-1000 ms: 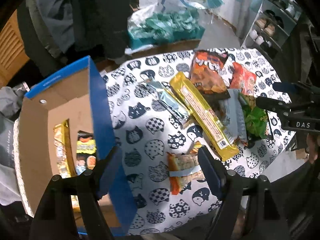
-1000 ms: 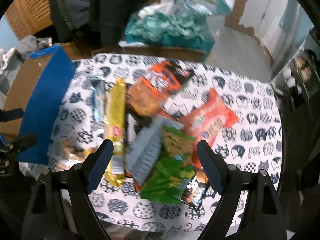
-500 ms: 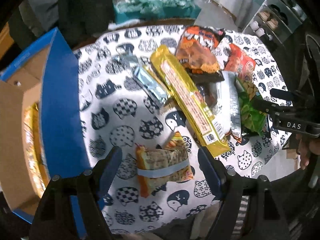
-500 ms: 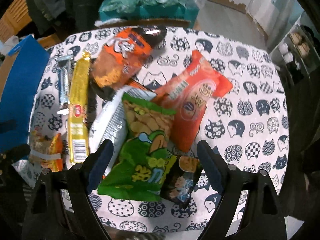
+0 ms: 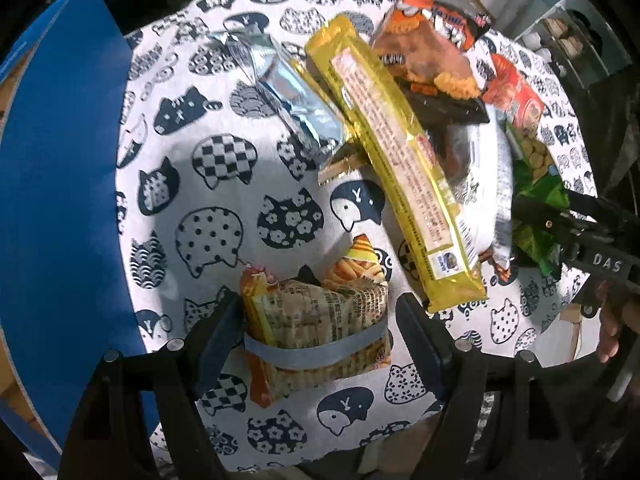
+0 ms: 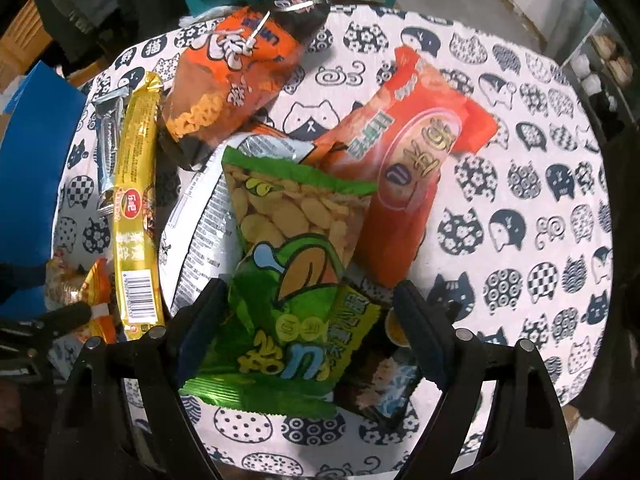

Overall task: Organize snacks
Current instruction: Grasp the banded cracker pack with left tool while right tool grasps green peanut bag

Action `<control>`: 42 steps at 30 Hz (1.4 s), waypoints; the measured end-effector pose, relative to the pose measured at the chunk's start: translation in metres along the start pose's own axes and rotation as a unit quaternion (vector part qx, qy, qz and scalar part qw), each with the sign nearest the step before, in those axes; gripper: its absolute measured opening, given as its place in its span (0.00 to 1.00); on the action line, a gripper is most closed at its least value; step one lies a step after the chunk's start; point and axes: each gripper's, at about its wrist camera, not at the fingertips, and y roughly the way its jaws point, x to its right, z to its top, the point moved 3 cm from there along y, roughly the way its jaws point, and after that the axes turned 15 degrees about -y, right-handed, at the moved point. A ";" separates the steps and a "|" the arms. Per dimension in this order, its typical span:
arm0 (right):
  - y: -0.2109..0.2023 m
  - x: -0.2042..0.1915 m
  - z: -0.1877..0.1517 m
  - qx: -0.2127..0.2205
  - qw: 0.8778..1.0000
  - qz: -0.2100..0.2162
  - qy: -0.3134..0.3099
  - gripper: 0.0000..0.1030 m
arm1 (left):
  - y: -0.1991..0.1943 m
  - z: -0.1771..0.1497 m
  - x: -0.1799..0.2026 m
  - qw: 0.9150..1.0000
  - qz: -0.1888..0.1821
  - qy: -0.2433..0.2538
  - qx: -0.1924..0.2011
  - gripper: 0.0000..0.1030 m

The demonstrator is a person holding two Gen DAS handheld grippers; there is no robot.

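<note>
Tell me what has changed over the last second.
Both grippers have come down toward the table. The left gripper now straddles the banded newsprint-pattern snack packet; the right gripper straddles the green crinkly snack bag. Neither has closed on anything. The snacks and the cat-print tablecloth lie as before.

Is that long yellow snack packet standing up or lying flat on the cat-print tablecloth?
Lying flat. The long yellow snack packet stretches lengthwise across the cat-print tablecloth, its printed side facing up, beside a silver foil wrapper.
</note>
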 end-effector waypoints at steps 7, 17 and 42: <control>0.000 -0.004 0.003 0.010 1.000 0.008 -0.012 0.59 | 0.012 -0.008 0.011 0.999 0.020 0.047 -0.003 0.79; -0.005 -0.012 0.005 0.011 0.999 0.004 -0.031 0.32 | 0.008 -0.013 0.016 0.997 0.018 0.073 0.006 0.60; -0.095 -0.060 0.038 0.137 0.984 -0.048 -0.101 0.32 | -0.101 -0.001 0.011 0.971 0.051 0.141 0.189 0.58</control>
